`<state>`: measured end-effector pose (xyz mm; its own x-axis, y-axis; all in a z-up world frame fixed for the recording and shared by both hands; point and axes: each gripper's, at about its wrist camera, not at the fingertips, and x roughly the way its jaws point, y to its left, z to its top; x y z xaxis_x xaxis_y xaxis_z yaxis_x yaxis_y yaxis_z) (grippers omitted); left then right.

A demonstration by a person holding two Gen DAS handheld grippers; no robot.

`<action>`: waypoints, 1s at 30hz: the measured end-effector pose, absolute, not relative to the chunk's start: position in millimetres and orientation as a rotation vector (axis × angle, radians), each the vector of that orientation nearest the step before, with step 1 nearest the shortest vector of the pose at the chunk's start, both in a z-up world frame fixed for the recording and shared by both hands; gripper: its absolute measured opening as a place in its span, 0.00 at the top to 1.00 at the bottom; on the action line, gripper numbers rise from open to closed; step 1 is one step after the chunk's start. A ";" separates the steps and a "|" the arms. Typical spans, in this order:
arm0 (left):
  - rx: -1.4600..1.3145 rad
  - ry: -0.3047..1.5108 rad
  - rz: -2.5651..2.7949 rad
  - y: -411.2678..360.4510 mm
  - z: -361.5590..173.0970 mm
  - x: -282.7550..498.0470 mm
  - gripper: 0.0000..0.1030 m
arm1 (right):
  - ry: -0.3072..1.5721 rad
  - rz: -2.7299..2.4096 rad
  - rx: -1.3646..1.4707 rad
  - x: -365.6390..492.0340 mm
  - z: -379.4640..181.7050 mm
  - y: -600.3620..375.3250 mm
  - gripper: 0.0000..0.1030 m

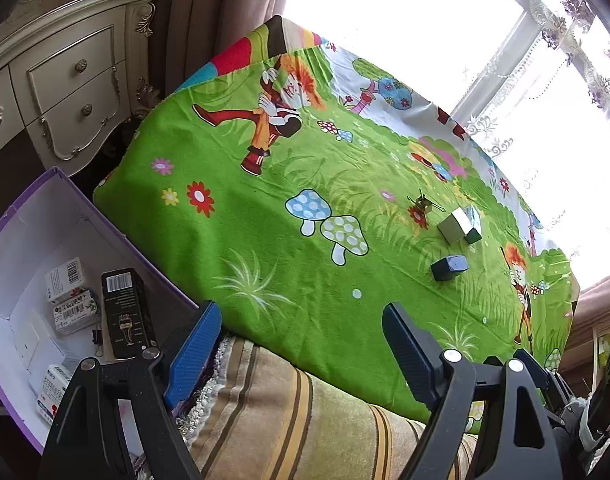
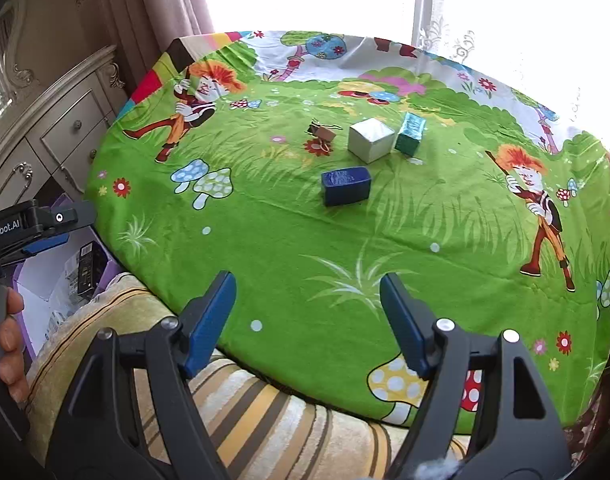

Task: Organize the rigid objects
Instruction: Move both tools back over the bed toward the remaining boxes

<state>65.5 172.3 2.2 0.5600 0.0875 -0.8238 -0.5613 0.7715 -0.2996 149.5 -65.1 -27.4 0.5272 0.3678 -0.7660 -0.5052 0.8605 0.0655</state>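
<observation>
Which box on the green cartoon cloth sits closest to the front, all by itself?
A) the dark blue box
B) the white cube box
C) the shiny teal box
A: the dark blue rectangular box lies alone nearer the front, while the white cube box and the shiny teal box sit together behind it.

Blue box (image 2: 346,185) on green cartoon cloth (image 2: 289,240)

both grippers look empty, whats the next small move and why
Probably reach the open right gripper forward to the blue block: it is the nearest item left on the green cloth, and the purple box already holds other cartons.
</observation>
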 end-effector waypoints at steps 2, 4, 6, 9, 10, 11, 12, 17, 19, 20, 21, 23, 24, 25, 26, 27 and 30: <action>-0.573 0.916 0.383 160.9 1.9 78.4 0.19 | 0.873 0.481 -0.143 160.2 -30.6 -79.4 0.25; -0.565 0.930 0.359 149.3 1.3 91.1 0.19 | 0.877 0.439 -0.112 170.4 -35.0 -92.7 0.25; -0.549 0.942 0.339 137.4 0.2 103.4 0.19 | 0.890 0.408 -0.074 178.5 -40.0 -104.0 0.25; -0.524 0.965 0.306 120.1 -2.2 123.3 0.19 | 0.909 0.364 -0.030 188.2 -47.4 -116.9 0.25; -0.518 0.974 0.295 114.5 -3.1 130.4 0.19 | 0.916 0.348 -0.022 190.8 -49.8 -120.1 0.25; -0.510 0.982 0.285 108.8 -3.9 137.7 0.19 | 0.924 0.334 -0.011 192.7 -52.7 -123.5 0.24; -0.500 0.988 0.275 102.8 -4.3 145.0 0.19 | 0.934 0.321 0.001 194.8 -55.3 -126.2 0.24; -0.470 1.016 0.232 73.4 -11.7 184.9 0.19 | 0.953 0.252 0.052 200.1 -63.7 -140.4 0.24; -0.486 1.034 0.213 64.0 -17.4 200.8 0.19 | 0.940 0.216 0.078 200.9 -62.3 -148.1 0.24; -0.502 1.042 0.203 60.0 -20.5 209.1 0.19 | 0.932 0.199 0.091 201.2 -61.4 -152.2 0.24; -0.519 1.050 0.204 57.5 -23.4 216.6 0.19 | 0.927 0.183 0.103 201.6 -60.9 -155.9 0.24; -0.557 1.063 0.219 54.5 -29.8 231.0 0.19 | 0.922 0.160 0.124 202.8 -61.1 -161.3 0.24; -0.571 1.069 0.231 53.6 -32.8 237.6 0.19 | 0.924 0.155 0.132 204.1 -61.8 -163.0 0.24; -0.589 1.076 0.247 53.3 -36.1 243.9 0.19 | 0.928 0.154 0.139 205.0 -62.9 -164.4 0.24; -0.606 1.085 0.259 53.3 -39.2 249.6 0.19 | 0.931 0.154 0.145 205.8 -63.9 -165.4 0.24; -0.625 1.094 0.268 53.3 -42.2 255.1 0.19 | 0.933 0.154 0.149 206.6 -65.2 -166.1 0.24; -0.650 1.111 0.310 52.9 -48.4 269.0 0.19 | 0.940 0.158 0.163 208.8 -67.8 -168.2 0.24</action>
<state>269.0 52.9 -48.4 0.4262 -0.0845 -0.9007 -0.5387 0.7762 -0.3277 208.8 -168.2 -67.8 0.5803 0.2050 -0.7882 -0.0635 0.9762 0.2072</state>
